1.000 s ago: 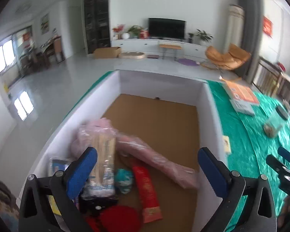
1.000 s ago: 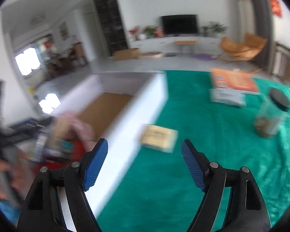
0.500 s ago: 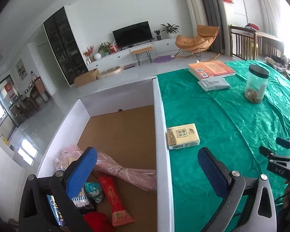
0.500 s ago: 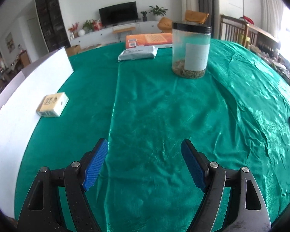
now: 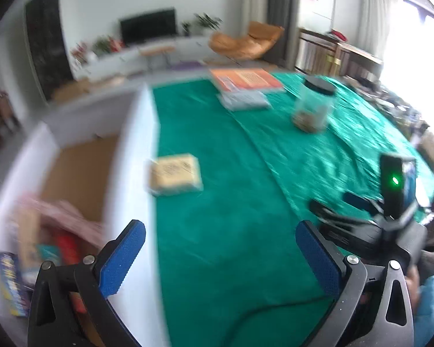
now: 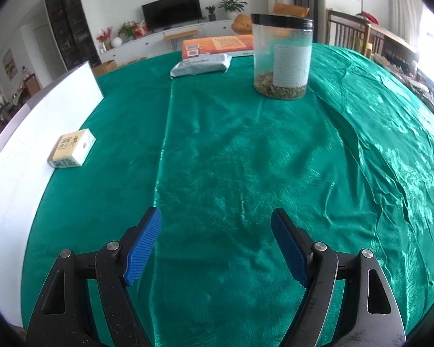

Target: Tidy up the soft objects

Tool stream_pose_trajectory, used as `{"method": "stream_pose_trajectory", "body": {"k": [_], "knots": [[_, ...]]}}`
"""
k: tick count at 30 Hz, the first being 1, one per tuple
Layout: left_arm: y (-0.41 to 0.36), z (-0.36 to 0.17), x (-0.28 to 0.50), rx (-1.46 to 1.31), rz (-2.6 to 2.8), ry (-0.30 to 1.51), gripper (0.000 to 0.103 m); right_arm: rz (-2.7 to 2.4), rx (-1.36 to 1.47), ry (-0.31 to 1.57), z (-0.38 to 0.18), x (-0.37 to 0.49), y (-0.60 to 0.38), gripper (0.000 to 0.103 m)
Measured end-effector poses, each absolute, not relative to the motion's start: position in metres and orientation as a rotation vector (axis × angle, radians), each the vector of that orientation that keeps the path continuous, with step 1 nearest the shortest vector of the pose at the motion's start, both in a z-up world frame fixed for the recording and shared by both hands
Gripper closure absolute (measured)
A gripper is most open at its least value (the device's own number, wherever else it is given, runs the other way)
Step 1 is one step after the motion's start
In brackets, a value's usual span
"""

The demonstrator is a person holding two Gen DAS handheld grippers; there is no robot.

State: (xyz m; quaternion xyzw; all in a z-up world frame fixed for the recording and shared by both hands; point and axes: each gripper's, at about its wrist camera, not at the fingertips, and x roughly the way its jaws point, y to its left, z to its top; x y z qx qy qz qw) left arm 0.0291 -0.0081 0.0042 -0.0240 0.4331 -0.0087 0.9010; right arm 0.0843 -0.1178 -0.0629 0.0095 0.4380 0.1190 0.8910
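My left gripper (image 5: 220,253) is open and empty above the green cloth, just right of the white box wall (image 5: 133,156). A yellow tissue pack (image 5: 175,177) lies on the cloth ahead of it, against the box. The box holds several soft items, among them a pink bag (image 5: 69,217) and a red pouch (image 5: 65,245). My right gripper (image 6: 216,245) is open and empty over the cloth; it also shows in the left wrist view (image 5: 344,205). The tissue pack (image 6: 71,151) lies far to its left. A grey soft pack (image 6: 201,65) lies further back.
A clear jar with a black lid (image 6: 282,57) stands at the back centre-right. An orange book (image 6: 217,44) lies behind the grey pack. The green tablecloth (image 6: 246,159) is wrinkled on the right. The white box wall (image 6: 23,133) runs along the left.
My left gripper has swung right, from over the box to the cloth beside it; its view is blurred by motion. My right gripper has moved slightly forward. Both stay open.
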Motion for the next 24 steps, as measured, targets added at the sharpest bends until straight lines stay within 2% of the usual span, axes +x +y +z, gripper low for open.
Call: {"method": "stream_pose_trajectory", "body": {"k": [4, 12, 24], "knots": [[-0.023, -0.030, 0.051, -0.122, -0.027, 0.974, 0.000, 0.226, 0.061, 0.900, -0.060, 0.083, -0.129, 0.022], [0.012, -0.087, 0.124, -0.241, 0.241, 1.015, 0.001, 0.186, 0.133, 0.864, -0.053, 0.080, -0.148, 0.022], [0.052, -0.091, 0.163, -0.348, 0.279, 0.958, 0.000, 0.211, 0.145, 0.874, -0.054, 0.082, -0.145, 0.022]]}}
